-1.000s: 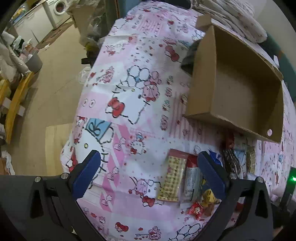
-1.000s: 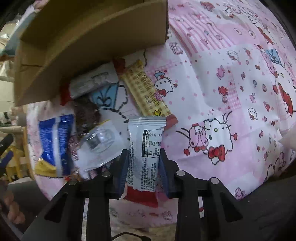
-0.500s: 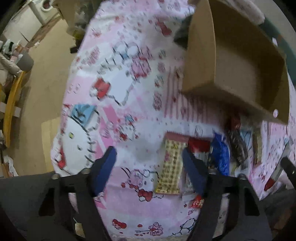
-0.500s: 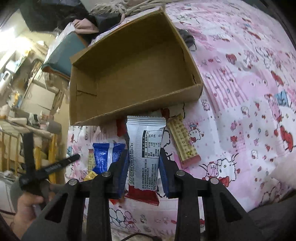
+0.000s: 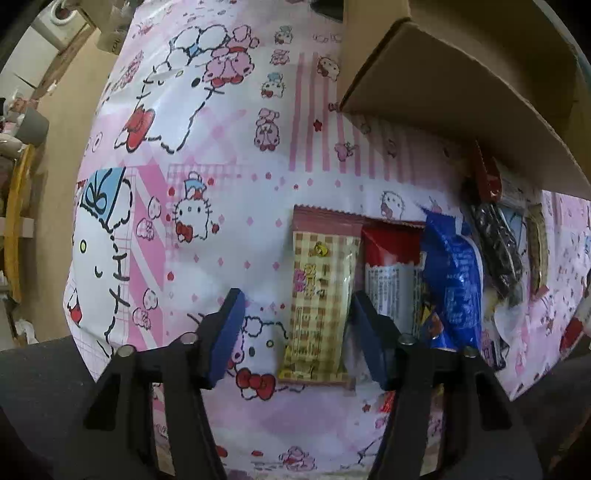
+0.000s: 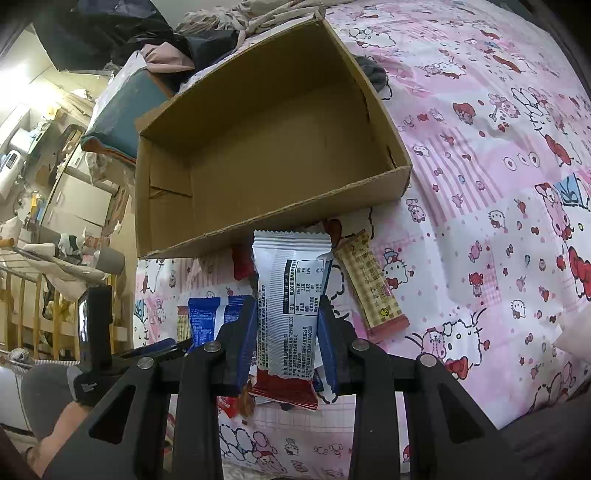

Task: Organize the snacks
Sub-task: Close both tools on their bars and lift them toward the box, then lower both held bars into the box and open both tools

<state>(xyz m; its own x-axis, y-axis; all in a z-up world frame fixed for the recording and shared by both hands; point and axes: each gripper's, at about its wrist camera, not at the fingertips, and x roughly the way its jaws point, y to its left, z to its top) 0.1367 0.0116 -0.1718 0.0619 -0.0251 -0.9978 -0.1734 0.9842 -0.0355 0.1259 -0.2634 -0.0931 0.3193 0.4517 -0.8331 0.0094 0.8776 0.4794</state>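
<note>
The left hand-held gripper (image 5: 295,332) has dropped lower and closer to the pink cartoon-print bedspread (image 5: 207,155); its blue pads, wide apart a second ago, now bracket the beige checked snack bar (image 5: 321,295). The right hand-held gripper (image 6: 288,343) has carried the white-and-red wrapped snack packet (image 6: 290,306) up off the pile, so the open brown cardboard box (image 6: 369,192) now shows its bare floor just beyond the packet's top edge.

A lived-in home bedroom: a bed spread with a pink cartoon-cat sheet (image 6: 498,184), rumpled clothes and bedding (image 6: 207,40) heaped behind it, a washing machine (image 5: 61,9) off to one side, and white drawers (image 6: 79,206).
</note>
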